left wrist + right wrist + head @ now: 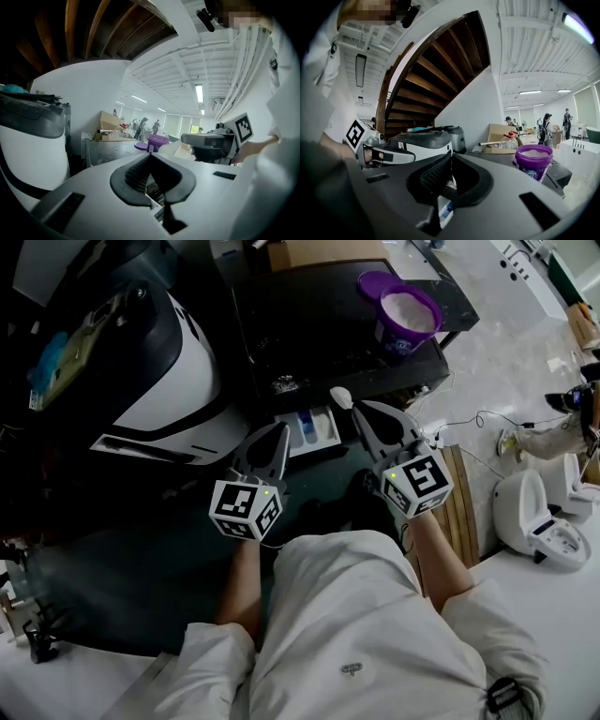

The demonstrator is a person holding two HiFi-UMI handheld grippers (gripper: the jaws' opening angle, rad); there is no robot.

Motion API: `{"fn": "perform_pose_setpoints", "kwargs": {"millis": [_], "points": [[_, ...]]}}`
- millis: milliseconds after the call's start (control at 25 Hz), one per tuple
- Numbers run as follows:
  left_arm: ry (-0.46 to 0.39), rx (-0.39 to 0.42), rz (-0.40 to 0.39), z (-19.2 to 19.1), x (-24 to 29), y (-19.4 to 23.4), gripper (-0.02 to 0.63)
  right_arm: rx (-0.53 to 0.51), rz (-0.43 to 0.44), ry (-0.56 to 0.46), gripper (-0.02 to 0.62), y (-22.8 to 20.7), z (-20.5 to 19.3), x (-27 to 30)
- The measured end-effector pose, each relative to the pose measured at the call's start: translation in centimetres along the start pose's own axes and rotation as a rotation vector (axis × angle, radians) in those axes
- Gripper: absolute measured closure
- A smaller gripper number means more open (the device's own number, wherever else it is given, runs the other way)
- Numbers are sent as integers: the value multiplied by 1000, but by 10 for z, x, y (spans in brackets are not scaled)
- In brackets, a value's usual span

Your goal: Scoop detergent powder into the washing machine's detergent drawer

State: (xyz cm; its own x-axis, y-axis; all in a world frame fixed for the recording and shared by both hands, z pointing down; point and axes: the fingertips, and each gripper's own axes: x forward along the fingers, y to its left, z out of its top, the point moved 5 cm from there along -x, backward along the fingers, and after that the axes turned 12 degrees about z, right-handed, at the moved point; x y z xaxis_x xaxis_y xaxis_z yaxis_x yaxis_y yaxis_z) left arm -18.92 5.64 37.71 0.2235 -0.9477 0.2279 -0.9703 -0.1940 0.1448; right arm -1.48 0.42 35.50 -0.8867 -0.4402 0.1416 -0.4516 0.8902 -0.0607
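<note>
Dark, glossy tabletop (309,315) at far centre. The floor (506,343) to the right is pale and marbled, with cables (469,418) trailing across it. White sanitary fixtures (539,517) sit near right, wooden slats (461,512) just left of them. Overhead is the underside of a wooden staircase (440,61), its dark brown treads curving up beside a white wall (473,108). White beamed ceiling (187,61), strip lights (199,93) lit. Bright windows (180,124) at the far end, people (546,124) standing there. Cardboard box (501,133) at the tabletop's far side.
</note>
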Motion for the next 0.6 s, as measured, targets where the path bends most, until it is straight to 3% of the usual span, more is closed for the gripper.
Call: {"fn": "perform_pose_setpoints", "kwargs": {"millis": [600], "points": [[-1, -4, 8, 2, 6, -4, 586, 2, 13, 8, 586, -4, 2, 1]]}}
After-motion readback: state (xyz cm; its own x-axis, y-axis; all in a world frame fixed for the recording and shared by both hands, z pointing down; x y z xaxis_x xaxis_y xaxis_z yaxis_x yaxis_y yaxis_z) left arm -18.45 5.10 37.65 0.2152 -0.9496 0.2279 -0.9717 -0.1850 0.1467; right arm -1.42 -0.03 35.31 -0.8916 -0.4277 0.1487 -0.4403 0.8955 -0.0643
